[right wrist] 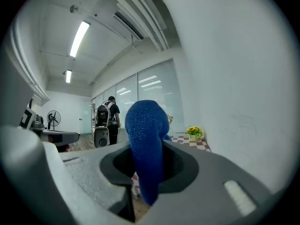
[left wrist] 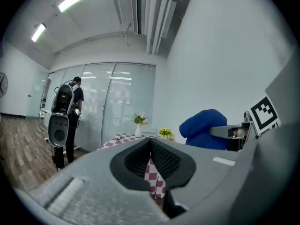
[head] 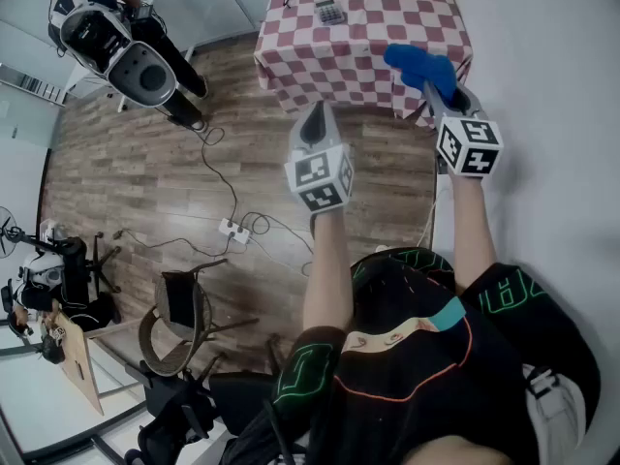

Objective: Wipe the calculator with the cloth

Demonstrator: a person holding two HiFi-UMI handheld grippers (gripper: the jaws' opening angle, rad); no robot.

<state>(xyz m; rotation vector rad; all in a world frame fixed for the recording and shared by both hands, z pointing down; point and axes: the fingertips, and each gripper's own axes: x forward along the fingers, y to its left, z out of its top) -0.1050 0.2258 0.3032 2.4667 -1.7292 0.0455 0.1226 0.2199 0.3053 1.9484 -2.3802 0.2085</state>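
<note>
The right gripper [right wrist: 147,170] pinches only part of the floppy blue terry cloth [right wrist: 145,135], while the left gripper [left wrist: 150,144] is closed on nothing, so the cloth may slip loose before reaching the distant small grey calculator [head: 330,12].

The person wears a black short-sleeved shirt [head: 426,386]. Thin orange piping curves across the chest, a teal patch sits at the collar, and each sleeve [head: 302,364] carries green outlined lettering. Pale grey trousers [head: 564,397] show at the lower right edge. The left gripper [head: 313,124] and the right gripper [head: 441,90] have smooth grey shells, each bearing a white marker cube [head: 321,180] with black square patterns on its faces. Seen along the jaws, each shell frames a dark recess; the left's inner pads [left wrist: 164,159] are black and finely textured.
</note>
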